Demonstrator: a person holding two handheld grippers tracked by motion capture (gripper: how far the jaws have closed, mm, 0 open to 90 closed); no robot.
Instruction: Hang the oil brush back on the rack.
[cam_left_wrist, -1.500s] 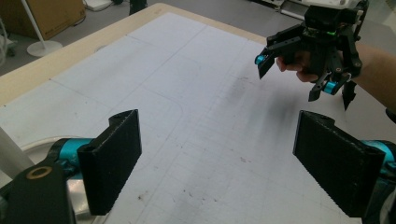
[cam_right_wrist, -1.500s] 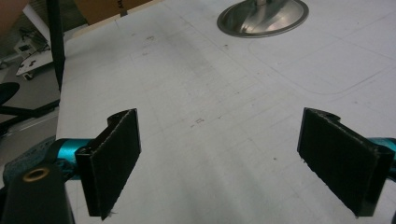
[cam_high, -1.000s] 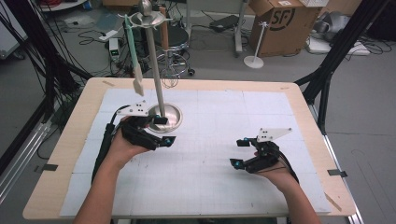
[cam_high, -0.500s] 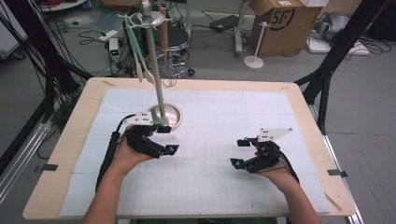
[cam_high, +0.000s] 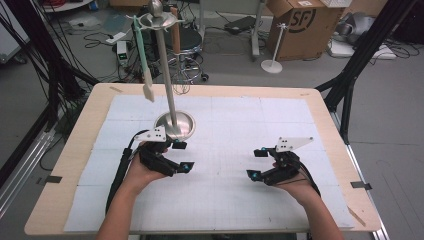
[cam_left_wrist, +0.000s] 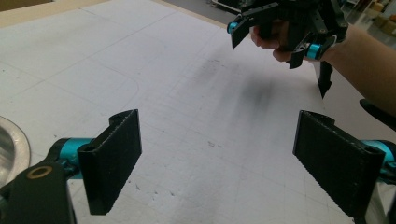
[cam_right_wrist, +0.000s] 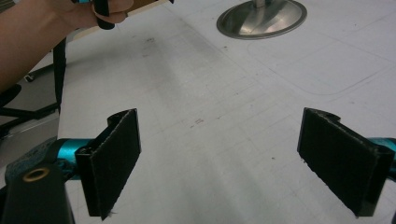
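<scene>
High view: both tongs, left (cam_high: 182, 156) and right (cam_high: 254, 163), gape released over the tabletop (cam_high: 225, 210), the left just beside the stand's metal base (cam_high: 186, 125).

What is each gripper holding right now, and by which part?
Nothing is held. The left gripper and the right gripper both have their jaws wide apart over the bare white mat. The green spatula hangs untouched on the metal stand.
</scene>
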